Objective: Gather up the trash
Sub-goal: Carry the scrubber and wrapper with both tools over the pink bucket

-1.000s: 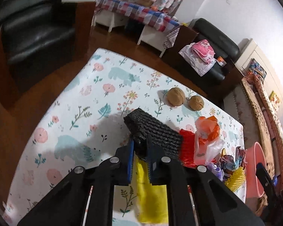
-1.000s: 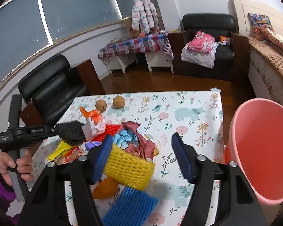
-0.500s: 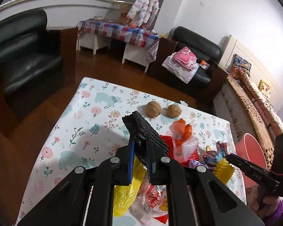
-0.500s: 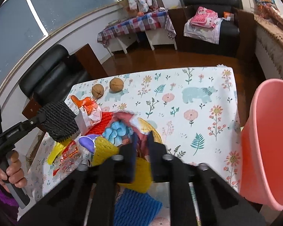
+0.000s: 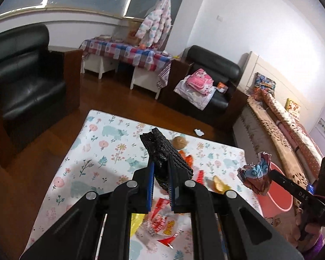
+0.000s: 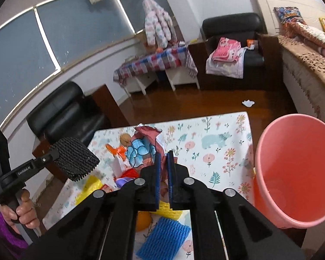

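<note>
Trash is lying in one heap on the floral surface [image 6: 216, 134]: we are counting one blue foam net [image 6: 162, 238], one yellow net [image 6: 169, 209] partly hidden, one walnut [image 6: 125, 139]. Our left gripper [image 5: 160, 173] jaws are pinching one black foam net [image 5: 162, 151]; our right gripper [image 6: 164, 169] jaws are pinching one crumpled wrapper [image 6: 140, 149], beside one pink bucket [image 6: 292, 173].

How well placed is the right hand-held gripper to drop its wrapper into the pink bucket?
Probably well: the right hand-held gripper grips the crumpled wrapper above the table, and the pink bucket stands open just to its right, nothing between.
</note>
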Demonstrator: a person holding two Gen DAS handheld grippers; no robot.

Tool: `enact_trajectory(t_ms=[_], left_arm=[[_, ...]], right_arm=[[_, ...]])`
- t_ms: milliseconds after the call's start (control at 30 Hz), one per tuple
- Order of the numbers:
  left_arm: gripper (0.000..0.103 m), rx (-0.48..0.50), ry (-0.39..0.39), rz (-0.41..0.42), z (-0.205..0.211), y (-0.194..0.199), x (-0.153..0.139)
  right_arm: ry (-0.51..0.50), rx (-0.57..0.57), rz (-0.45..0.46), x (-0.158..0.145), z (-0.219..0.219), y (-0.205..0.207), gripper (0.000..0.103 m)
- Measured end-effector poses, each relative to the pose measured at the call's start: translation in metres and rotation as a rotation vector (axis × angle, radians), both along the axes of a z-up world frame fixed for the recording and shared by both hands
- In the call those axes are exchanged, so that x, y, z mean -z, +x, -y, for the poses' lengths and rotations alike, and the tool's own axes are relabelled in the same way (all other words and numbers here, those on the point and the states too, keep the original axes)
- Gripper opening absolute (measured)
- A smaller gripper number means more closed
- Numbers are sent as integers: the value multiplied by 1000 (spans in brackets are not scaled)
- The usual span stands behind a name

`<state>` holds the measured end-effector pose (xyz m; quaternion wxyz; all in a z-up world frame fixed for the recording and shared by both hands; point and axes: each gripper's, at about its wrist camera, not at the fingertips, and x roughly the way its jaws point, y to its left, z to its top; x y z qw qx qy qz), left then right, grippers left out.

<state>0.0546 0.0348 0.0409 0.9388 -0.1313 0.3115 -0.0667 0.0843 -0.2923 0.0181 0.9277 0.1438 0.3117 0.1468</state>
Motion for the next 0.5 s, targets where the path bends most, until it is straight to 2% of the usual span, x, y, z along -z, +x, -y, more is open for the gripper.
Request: enact_trajectory(t_ms=[233,500], left_arm=[[10,63,6,34,24,-11,-18],[10,169,16,21,69,-13,-24]], right_arm=[[42,44,3,-3,19,-22,6],[62,130,5,-1,49,-38,6]])
